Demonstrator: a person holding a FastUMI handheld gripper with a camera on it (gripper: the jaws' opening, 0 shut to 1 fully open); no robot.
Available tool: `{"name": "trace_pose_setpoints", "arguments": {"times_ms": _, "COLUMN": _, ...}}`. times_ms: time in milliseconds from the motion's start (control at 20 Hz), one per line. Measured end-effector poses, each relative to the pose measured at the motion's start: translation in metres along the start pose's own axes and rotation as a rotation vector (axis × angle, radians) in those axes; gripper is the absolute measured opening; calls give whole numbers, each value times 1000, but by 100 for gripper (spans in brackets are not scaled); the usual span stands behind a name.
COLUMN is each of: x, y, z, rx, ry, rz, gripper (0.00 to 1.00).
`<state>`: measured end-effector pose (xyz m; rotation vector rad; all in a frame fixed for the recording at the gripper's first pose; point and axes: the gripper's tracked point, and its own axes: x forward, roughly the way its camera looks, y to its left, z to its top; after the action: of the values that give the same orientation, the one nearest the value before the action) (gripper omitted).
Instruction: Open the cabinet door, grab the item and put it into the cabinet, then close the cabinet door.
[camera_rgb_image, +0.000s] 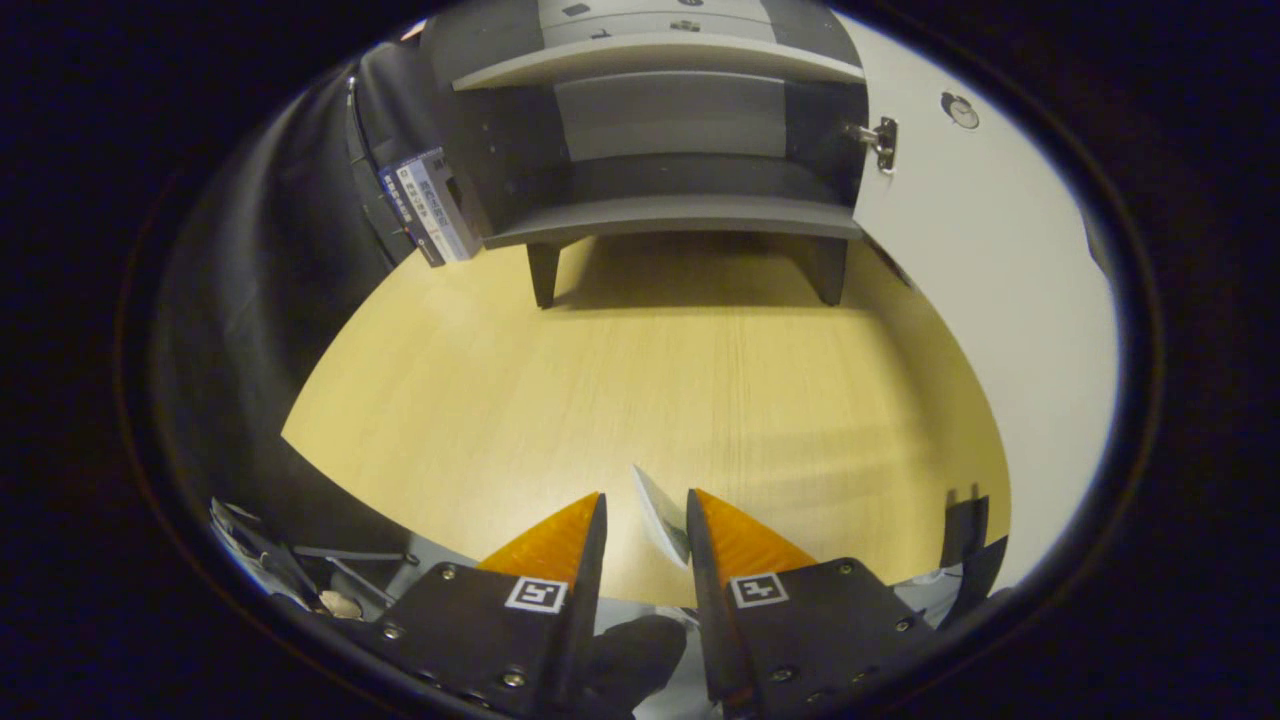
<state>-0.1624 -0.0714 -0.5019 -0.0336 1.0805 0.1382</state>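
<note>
Between the gripper's (645, 525) two fingers sits a thin, flat white card-like item (664, 515), standing on edge against the right finger; the left finger is apart from it, so the jaws are slightly spread. Beyond them stretches the pale wooden tabletop (650, 390). Farther on stands the small grey cabinet (665, 150) on short legs, shelves bare, its white door (975, 260) swung open rightward. Left of the cabinet leans a blue-and-white box (428, 203).

Grey cabinet (660, 150) on wooden table, white door (980, 260) swung open; thin item (664, 515) between tool fingers
</note>
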Motion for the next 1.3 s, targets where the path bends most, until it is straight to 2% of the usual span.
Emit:
{"name": "trace_pose_setpoints", "arguments": {"times_ms": 150, "x": 5, "y": -3, "z": -7, "rx": -22, "ry": 17, "rz": -17, "gripper": 45}}
{"name": "trace_pose_setpoints", "arguments": {"times_ms": 200, "x": 11, "y": -8, "z": -3, "rx": -21, "ry": 20, "rz": -27, "gripper": 40}}
{"name": "trace_pose_setpoints", "arguments": {"times_ms": 250, "x": 11, "y": -7, "z": -2, "rx": -4, "ry": 20, "rz": -29, "gripper": 21}}
{"name": "trace_pose_setpoints", "arguments": {"times_ms": 350, "x": 11, "y": -14, "z": 3, "rx": 21, "ry": 14, "rz": -61, "gripper": 19}}
{"name": "trace_pose_setpoints", "arguments": {"times_ms": 400, "x": 10, "y": -20, "z": 2, "rx": 36, "ry": 16, "rz": -87, "gripper": 13}}
{"name": "trace_pose_setpoints", "arguments": {"times_ms": 450, "x": 9, "y": -20, "z": 2, "rx": 50, "ry": 26, "rz": -77, "gripper": 7}}
{"name": "trace_pose_setpoints", "arguments": {"times_ms": 750, "x": -24, "y": -16, "z": 56, "rx": 34, "ry": -45, "rz": -73, "gripper": 7}}
{"name": "trace_pose_setpoints", "arguments": {"times_ms": 1050, "x": -90, "y": -5, "z": 164, "rx": 8, "ry": -170, "rz": -61, "gripper": 7}}
{"name": "trace_pose_setpoints", "arguments": {"times_ms": 1300, "x": -142, "y": 1, "z": 276, "rx": -47, "ry": -307, "rz": -49, "gripper": 7}}
